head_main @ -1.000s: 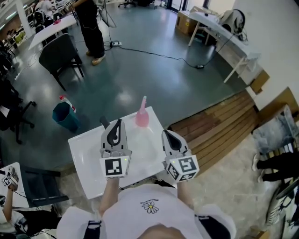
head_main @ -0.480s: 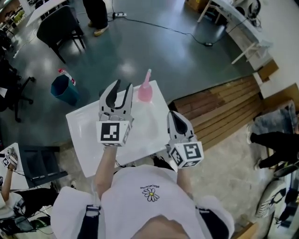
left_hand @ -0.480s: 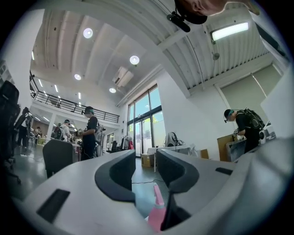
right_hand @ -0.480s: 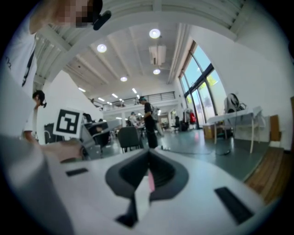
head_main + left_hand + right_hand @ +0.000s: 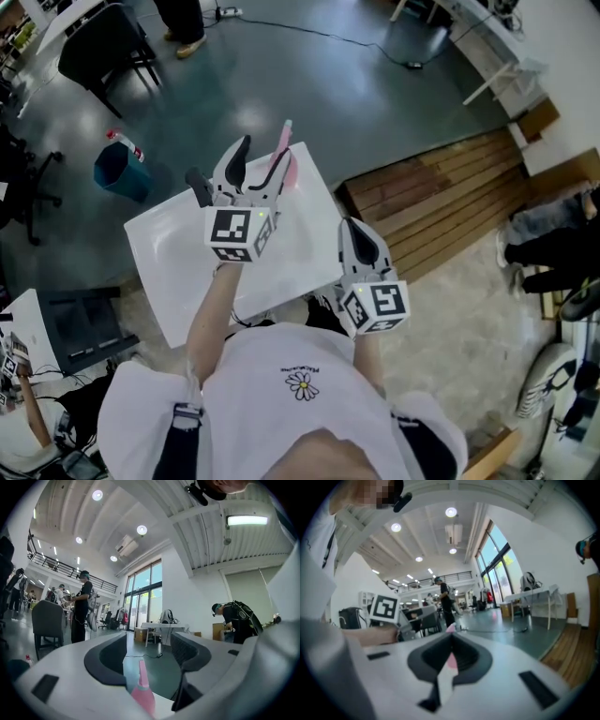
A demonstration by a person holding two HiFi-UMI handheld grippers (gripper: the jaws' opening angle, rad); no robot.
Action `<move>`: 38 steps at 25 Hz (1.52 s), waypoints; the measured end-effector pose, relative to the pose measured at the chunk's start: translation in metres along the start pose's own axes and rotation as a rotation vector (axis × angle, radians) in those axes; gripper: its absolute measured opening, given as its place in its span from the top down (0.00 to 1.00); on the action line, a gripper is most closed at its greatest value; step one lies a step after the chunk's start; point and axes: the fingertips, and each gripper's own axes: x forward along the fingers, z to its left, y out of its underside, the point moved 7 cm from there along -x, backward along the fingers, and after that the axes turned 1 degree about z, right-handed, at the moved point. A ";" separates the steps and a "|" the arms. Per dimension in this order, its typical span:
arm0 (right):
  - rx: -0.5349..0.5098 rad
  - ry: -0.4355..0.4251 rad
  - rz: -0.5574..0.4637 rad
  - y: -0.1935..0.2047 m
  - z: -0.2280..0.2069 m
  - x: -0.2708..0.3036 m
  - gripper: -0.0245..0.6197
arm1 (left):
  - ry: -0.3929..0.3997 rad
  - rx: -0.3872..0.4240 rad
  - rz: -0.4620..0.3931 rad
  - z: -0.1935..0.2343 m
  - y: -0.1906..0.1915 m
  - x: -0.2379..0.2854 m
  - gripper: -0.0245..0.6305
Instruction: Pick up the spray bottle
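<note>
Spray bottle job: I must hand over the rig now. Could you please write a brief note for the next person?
Left tongs: open, just been opening; the pink spray bottle stands between them, not gripped.
Right tongs: shut, empty, by the table's right edge.
The bottle is upright at the far edge of the white table.
Done: approach.
To do: close on the bottle, lift.

The left gripper (image 5: 149, 644) has just been opening; its dark fingers (image 5: 110, 660) flank the pink plastic spray bottle (image 5: 143, 696) without touching.
</note>
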 end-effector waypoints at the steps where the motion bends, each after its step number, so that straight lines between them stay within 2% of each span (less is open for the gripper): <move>1: 0.004 0.007 0.002 0.001 -0.002 -0.003 0.92 | 0.001 -0.010 0.017 -0.001 0.006 0.005 0.50; 6: 0.035 0.039 0.005 0.006 -0.016 -0.012 0.92 | -0.007 -0.014 0.128 0.002 0.044 0.032 0.48; 10: 0.050 0.054 0.013 0.011 -0.022 -0.016 0.92 | -0.034 -0.066 0.186 0.009 0.075 0.049 0.48; 15: 0.037 0.054 0.037 0.016 -0.023 -0.018 0.92 | -0.054 -0.024 0.263 0.012 0.106 0.067 0.47; 19: 0.046 0.063 0.031 0.018 -0.022 -0.020 0.92 | -0.021 0.027 0.312 0.006 0.123 0.078 0.47; 30: 0.042 0.054 0.044 0.022 -0.020 -0.019 0.92 | -0.053 -0.028 0.346 0.010 0.140 0.088 0.48; 31: 0.038 0.053 0.045 0.022 -0.020 -0.019 0.92 | -0.058 -0.030 0.346 0.011 0.139 0.088 0.48; 33: 0.035 0.052 0.044 0.023 -0.021 -0.019 0.92 | -0.062 -0.018 0.349 0.011 0.139 0.087 0.60; 35: 0.035 0.053 0.039 0.023 -0.022 -0.019 0.92 | -0.063 0.003 0.365 0.012 0.141 0.087 0.68; 38: 0.032 0.055 0.032 0.021 -0.024 -0.019 0.92 | -0.070 0.028 0.374 0.013 0.144 0.086 0.70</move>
